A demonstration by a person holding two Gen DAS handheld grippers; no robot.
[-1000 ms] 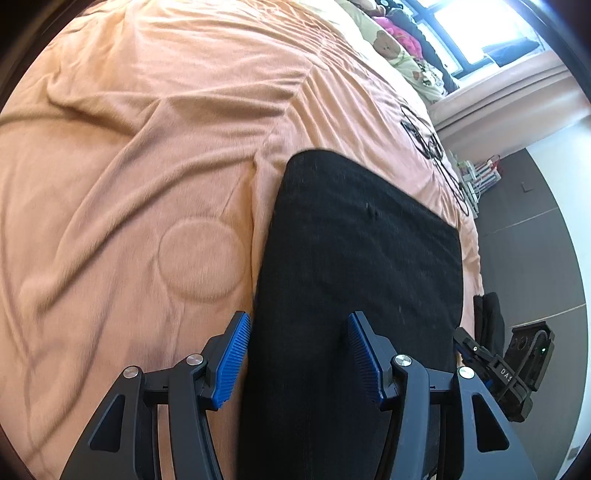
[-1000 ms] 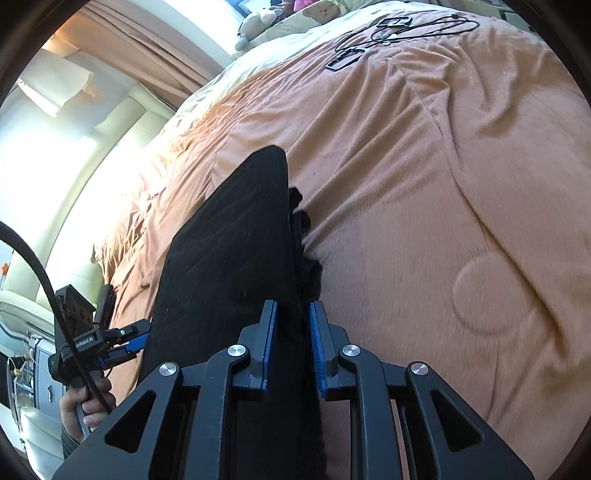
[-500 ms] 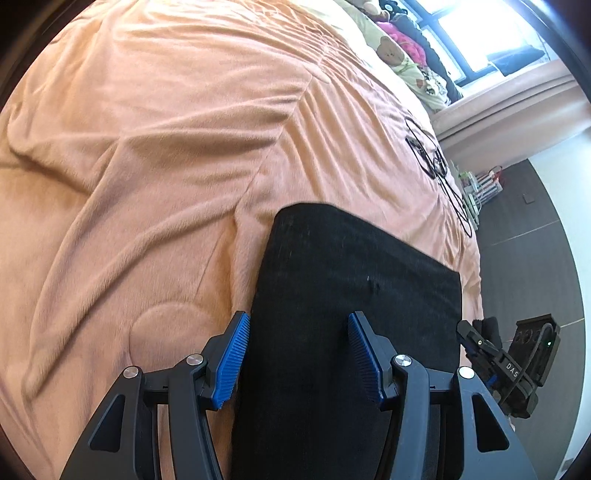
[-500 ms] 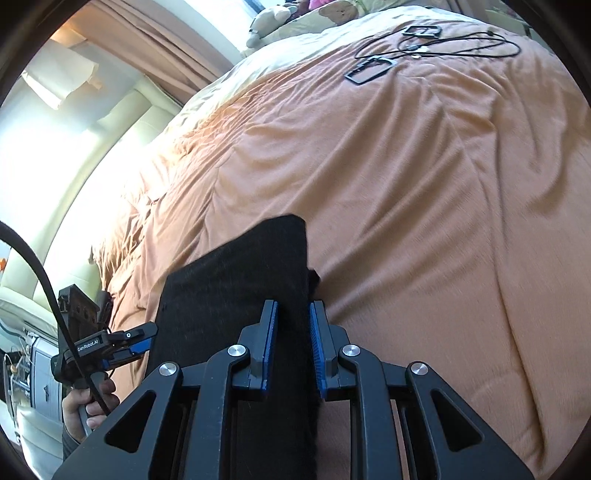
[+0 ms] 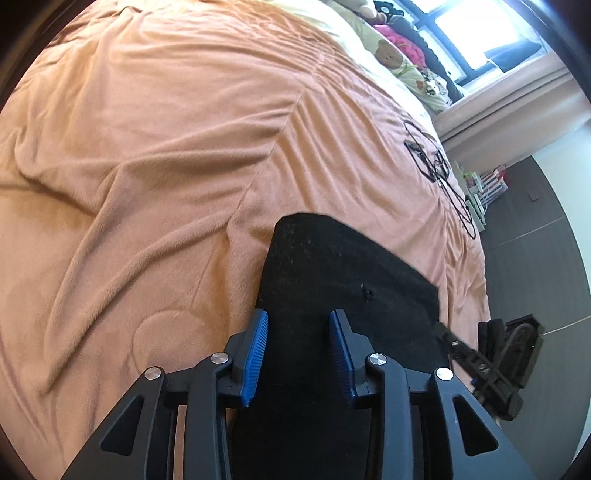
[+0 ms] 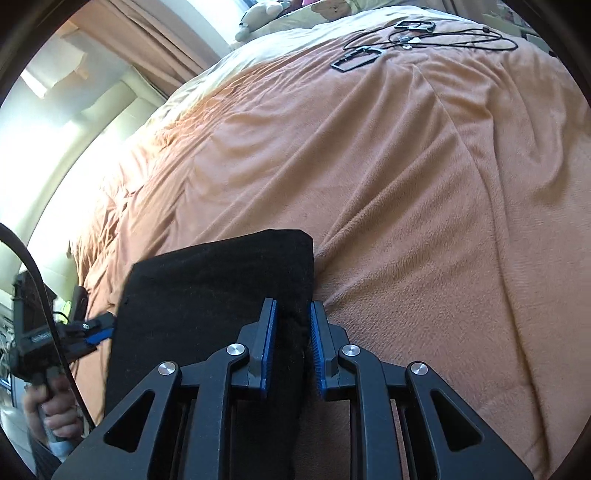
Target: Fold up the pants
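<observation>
The black pants [image 5: 343, 288], folded into a flat panel, are laid at the near edge of a bed covered by a creased orange blanket [image 5: 166, 166], on which black cables [image 6: 417, 37] are strewn toward the far end, beside stuffed toys [image 5: 391, 55] and a bright window [image 5: 476, 26]. The right gripper [image 6: 291, 347] is seen pinched on the pants' right edge. The left gripper [image 5: 298, 354] is closing over the fabric, its pads apart from it, with dark flooring [image 5: 535, 266] seen beyond.

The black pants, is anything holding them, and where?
Yes. The right hand-held gripper is shut on the pants at their right edge. The left hand-held gripper is closing over the left edge, pads not yet pressing.
</observation>
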